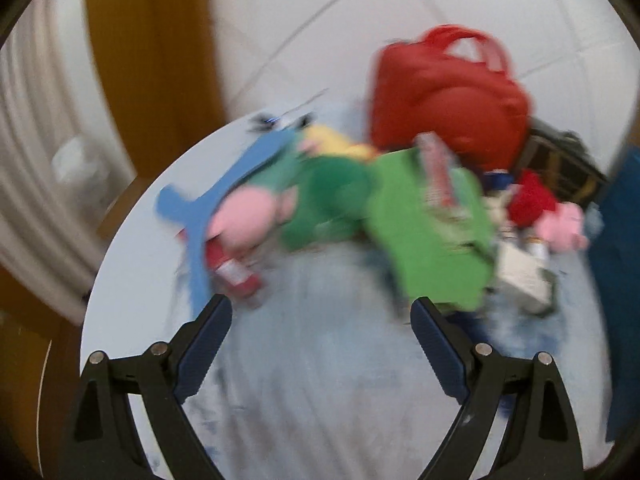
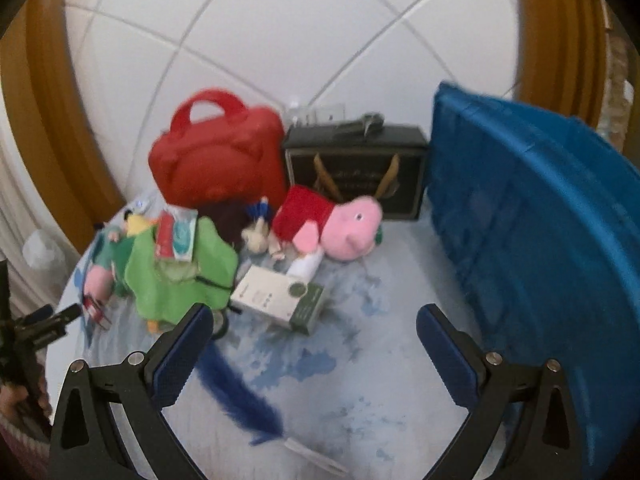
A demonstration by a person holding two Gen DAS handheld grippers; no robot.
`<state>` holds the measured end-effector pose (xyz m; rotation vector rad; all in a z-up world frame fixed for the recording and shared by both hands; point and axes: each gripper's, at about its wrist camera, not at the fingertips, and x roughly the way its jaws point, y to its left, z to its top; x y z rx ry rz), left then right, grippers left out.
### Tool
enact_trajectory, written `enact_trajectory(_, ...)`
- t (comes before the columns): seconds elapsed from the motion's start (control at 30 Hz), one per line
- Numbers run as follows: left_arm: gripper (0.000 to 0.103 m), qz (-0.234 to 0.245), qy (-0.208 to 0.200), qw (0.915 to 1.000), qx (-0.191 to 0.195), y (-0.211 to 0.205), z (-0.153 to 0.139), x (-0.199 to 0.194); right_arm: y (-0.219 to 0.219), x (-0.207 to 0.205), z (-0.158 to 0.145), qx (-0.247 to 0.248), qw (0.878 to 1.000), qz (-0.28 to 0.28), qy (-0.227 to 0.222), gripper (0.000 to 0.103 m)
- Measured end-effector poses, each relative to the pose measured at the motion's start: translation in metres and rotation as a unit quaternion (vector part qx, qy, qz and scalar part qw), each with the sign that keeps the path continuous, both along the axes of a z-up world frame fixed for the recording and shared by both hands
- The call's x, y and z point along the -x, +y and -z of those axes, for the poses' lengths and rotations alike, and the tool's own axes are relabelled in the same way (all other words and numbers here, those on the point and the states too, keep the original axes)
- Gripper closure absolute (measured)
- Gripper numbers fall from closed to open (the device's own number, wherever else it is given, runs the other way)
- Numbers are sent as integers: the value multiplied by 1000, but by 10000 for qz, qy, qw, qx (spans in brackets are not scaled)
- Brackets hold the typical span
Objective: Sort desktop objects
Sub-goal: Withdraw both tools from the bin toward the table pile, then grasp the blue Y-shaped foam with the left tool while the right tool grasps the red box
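While both grippers hang spread and empty, clutter sits toward the table's (image 2: pixel 320 380) far edge.
Left gripper (image 1: pixel 322 314), right gripper (image 2: pixel 314 320): unloaded. Pink pig plush (image 2: pixel 352 226) lies before the dark box (image 2: pixel 356 172); blue bin (image 2: pixel 540 248) at right edge.

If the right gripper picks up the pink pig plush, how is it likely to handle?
The pig plush looks soft and stuffed, so it will probably squash between the fingers rather than slip. It seems light for its bulk. Grabbed by the snout, its red-clad body would likely sag. The right gripper stands open, short of it.

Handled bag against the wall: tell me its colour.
The handled bag is red, handles included; the right wrist view shows it most clearly.
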<state>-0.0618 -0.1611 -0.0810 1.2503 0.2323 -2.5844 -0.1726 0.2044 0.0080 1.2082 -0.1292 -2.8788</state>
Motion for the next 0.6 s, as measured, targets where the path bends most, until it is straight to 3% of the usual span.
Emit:
enact_trajectory(0.17,11,-508,-145,9986,-45,-62,30,2,-6,32,29,49,9993,-5,-367,0)
enact_trajectory(0.3,12,-823,-153,9965,-34,-104,46,5,-31,51,42,190,9976,-430,-504,0)
enact_trajectory(0.37,19,-923,-207,9955,-71,-124,57,9,-58,62,52,185,9953,-723,-613,0)
enact_trajectory(0.53,20,-897,-344,9951,-227,-149,84,24,-147,89,72,233,9845,-1567,-755,0)
enact_trajectory(0.6,25,-869,-409,9950,-283,-155,94,32,-188,101,80,234,9769,-1949,-846,6)
